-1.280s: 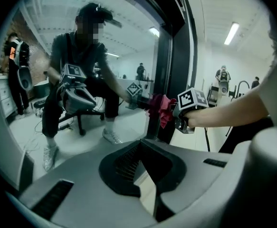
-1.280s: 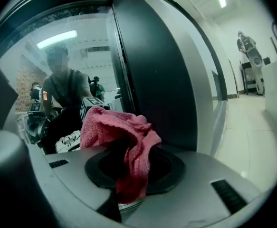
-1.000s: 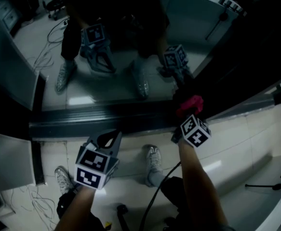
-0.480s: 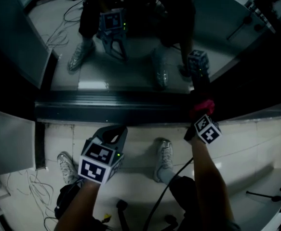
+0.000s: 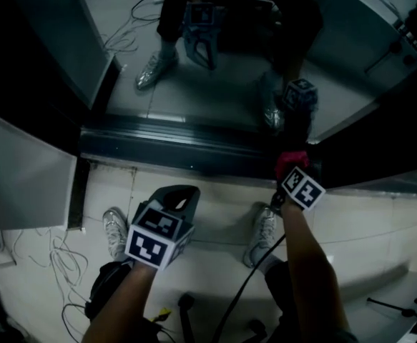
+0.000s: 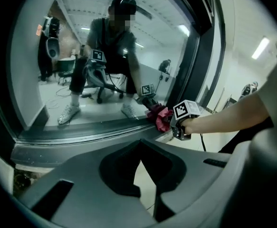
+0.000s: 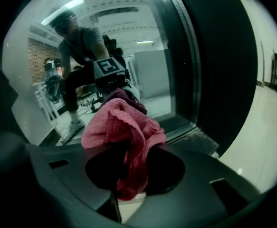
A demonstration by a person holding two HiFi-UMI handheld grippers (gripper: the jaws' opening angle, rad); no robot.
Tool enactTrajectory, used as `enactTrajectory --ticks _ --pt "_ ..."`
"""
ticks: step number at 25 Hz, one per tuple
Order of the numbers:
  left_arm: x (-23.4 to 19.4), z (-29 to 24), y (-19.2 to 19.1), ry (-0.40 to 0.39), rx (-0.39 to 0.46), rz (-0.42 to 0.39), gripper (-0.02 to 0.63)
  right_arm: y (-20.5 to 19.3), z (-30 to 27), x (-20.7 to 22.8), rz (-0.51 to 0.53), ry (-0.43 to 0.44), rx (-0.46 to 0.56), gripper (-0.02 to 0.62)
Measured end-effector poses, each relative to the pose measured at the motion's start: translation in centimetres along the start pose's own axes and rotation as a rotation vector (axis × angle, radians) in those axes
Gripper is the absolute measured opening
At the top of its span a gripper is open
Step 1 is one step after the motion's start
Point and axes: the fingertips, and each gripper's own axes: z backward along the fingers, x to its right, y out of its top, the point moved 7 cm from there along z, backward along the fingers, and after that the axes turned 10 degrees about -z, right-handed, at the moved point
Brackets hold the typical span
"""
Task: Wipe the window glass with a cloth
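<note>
The window glass (image 5: 215, 70) fills the top of the head view and mirrors the person and both grippers. A crumpled pink cloth (image 5: 290, 161) rests against the bottom of the pane, just above the dark sill. My right gripper (image 5: 292, 170) is shut on the cloth (image 7: 124, 127), which bulges out over its jaws towards the glass (image 7: 143, 56). My left gripper (image 5: 182, 191) hangs lower and to the left, short of the glass, shut with nothing in it. From the left gripper view, the cloth (image 6: 159, 118) and right gripper (image 6: 169, 122) sit at the sill's right end.
A dark window sill (image 5: 179, 152) runs below the pane, and a dark upright frame post (image 7: 214, 70) bounds it on the right. A pale panel (image 5: 22, 177) stands at the left. The person's shoes (image 5: 115, 231) and loose cables (image 5: 51, 256) are on the tiled floor.
The head view has swung, so the sill now sits higher in the frame. The right gripper keeps the cloth low on the glass. The left gripper stays shut, off the pane.
</note>
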Motion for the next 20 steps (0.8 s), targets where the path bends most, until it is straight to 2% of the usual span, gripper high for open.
enactTrajectory --ticks 10,20 --pt "-3.8 5.1 -0.9 0.091 0.064 0.047 0.005 -3.2 0.5 -9.6 0.094 0.094 -0.071 0.087" --pt "-7.7 10.0 -2.1 0.186 0.119 0.104 0.005 -8.1 1.7 -22.5 0.241 0.258 -0.166 0.087"
